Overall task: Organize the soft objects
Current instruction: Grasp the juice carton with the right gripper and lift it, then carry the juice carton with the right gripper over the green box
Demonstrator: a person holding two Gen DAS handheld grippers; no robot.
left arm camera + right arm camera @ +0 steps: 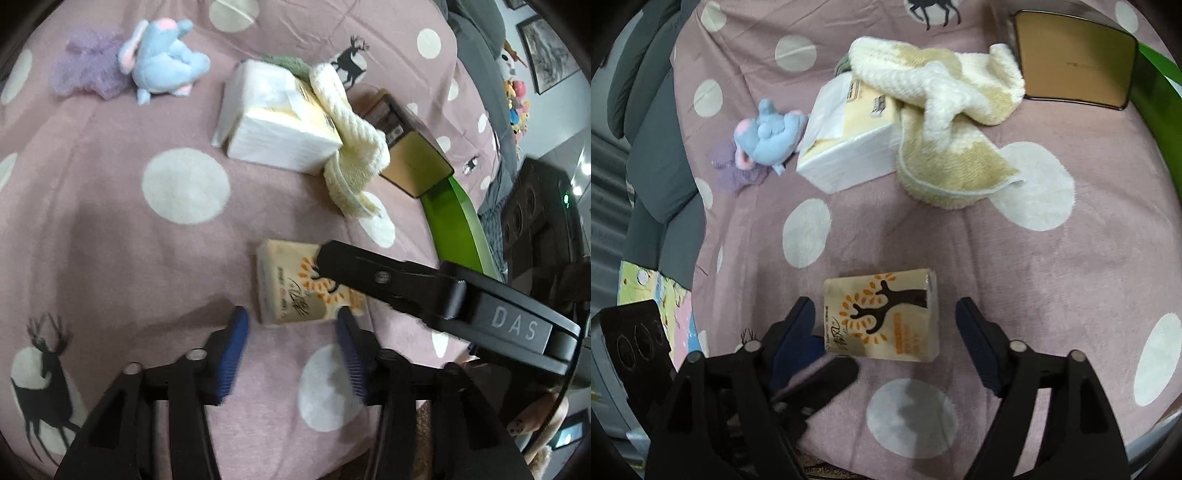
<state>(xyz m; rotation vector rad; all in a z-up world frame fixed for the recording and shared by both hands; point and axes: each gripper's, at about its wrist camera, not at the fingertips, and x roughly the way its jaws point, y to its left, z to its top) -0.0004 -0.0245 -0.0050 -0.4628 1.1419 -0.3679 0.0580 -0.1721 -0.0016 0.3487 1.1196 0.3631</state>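
A small cream tissue pack (882,314) printed with a brown and orange tree lies flat on the pink dotted blanket (960,236). My right gripper (884,306) stands open around it, with a gap at each pad. My left gripper (291,314) is open at the same pack (291,291), its blue pads at the near corners. One black finger of the right gripper (369,273) crosses over the pack in the left wrist view. Farther back lie a large white tissue pack (280,125), a cream towel (351,136) draped over it, and a blue plush elephant (166,59).
A purple fluffy toy (88,66) lies beside the elephant. A brown box (1075,62) sits behind the towel, with a green curved panel (454,221) at the blanket's right edge. Grey cushions (653,129) border the left side in the right wrist view.
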